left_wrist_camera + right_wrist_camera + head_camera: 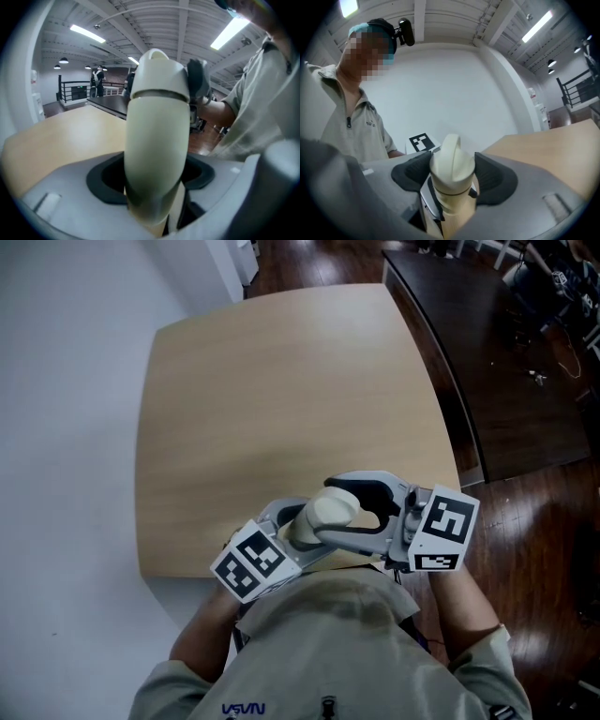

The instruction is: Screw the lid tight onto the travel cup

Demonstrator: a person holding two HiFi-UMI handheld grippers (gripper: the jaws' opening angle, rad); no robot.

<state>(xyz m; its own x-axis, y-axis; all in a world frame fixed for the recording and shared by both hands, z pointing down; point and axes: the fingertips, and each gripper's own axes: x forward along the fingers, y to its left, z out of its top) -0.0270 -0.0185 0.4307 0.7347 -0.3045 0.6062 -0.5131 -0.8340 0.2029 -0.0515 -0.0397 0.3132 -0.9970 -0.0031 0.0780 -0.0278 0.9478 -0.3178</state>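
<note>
Travel cup (pixel 154 140) held by left hand-held gripper (pixel 152 183); right hand-held gripper (pixel 452 180) straddles lid (pixel 451 161).

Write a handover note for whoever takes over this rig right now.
Left gripper: jaws shut on the travel cup body, over the table's near edge.
Right gripper: jaws flank the lid, close on both sides; whether they press on it can't be told.
Done: the lid sits on the cup.
Left to do: grip the lid and twist until tight. How tight it is now isn't visible.
</note>
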